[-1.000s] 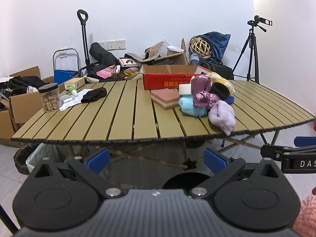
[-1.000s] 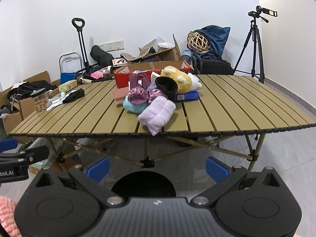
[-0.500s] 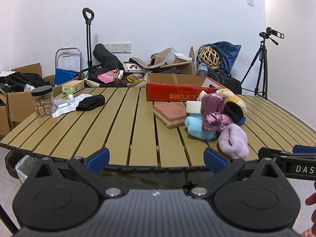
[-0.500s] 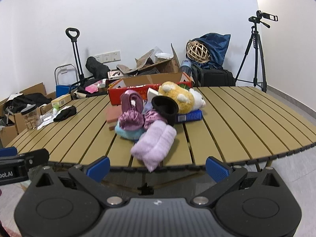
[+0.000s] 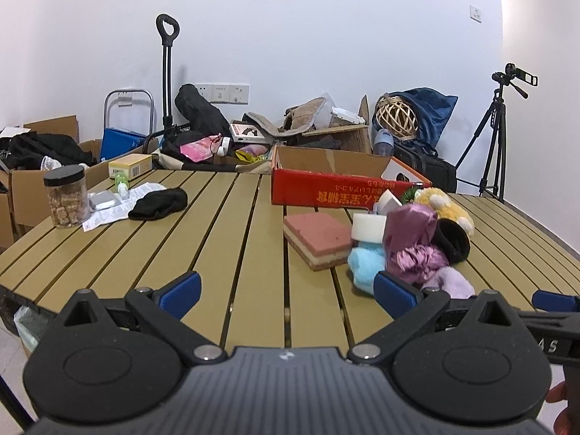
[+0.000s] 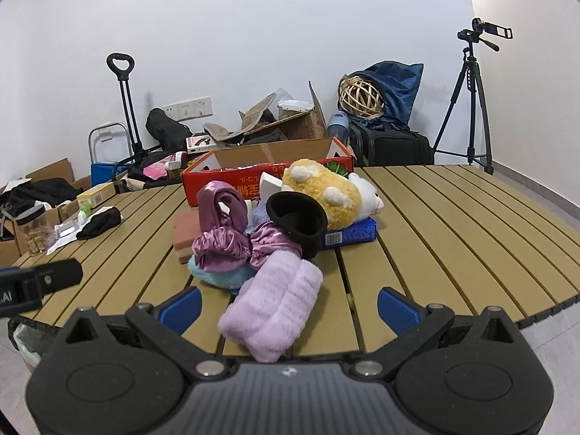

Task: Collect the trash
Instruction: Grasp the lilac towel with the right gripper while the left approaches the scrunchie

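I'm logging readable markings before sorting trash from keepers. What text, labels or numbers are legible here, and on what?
"AS" on the right gripper, seen from the left wrist; the rest is cut off.
".AI" on the left gripper, seen from the right wrist; the start is cut off.
Red cardboard box: yellow characters, upside down, not readable.
Blue box: barcode label, too small.
Paper sheet: print too small.

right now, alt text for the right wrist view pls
The open right gripper faces a slatted table with a lilac fluffy cloth nearest it. Behind lie purple satin fabric, a yellow plush toy and a red box.
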`<state>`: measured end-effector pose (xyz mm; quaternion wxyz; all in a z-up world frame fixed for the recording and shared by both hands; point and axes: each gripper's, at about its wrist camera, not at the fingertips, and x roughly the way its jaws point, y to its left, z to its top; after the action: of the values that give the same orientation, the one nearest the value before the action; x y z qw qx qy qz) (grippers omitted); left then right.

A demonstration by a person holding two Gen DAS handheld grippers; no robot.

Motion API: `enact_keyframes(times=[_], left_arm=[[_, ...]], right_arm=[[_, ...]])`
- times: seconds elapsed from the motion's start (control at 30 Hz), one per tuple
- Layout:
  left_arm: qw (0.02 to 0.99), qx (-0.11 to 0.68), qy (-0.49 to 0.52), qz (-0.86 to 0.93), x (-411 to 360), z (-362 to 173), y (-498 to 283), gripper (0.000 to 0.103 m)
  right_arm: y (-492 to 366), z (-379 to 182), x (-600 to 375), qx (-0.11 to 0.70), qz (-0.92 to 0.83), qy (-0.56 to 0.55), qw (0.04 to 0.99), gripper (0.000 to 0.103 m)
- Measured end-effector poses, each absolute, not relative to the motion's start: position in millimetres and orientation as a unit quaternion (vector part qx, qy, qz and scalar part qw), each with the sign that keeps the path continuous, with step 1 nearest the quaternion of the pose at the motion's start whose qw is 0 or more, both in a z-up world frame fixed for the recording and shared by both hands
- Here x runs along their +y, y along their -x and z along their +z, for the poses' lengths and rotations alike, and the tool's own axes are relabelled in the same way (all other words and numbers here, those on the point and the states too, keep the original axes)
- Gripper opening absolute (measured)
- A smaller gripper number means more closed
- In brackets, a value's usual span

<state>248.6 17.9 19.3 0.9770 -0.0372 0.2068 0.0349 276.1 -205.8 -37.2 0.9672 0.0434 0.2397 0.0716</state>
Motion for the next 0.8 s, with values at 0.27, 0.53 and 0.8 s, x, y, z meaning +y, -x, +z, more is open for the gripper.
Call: enact_keyframes(times=[0.27,0.53,0.8], left_arm=[[0.977,0.206,0.044,0.037,15,17,-272,0.103],[0.971,0.227,0.058,0.038,18,-2,-282,0.103],[0.969,0.240,0.049,0.021,17,-10,-281,0.103]], right_arm=[[-307,-51,-201,0.256,0.075,-0.031,0.963,0.103],[-334,-78,-199,0.279,0.080,-0.051,0.956,0.103],[-337,-80,-186,0.270,0.095,-0.046,0.957,0.090]])
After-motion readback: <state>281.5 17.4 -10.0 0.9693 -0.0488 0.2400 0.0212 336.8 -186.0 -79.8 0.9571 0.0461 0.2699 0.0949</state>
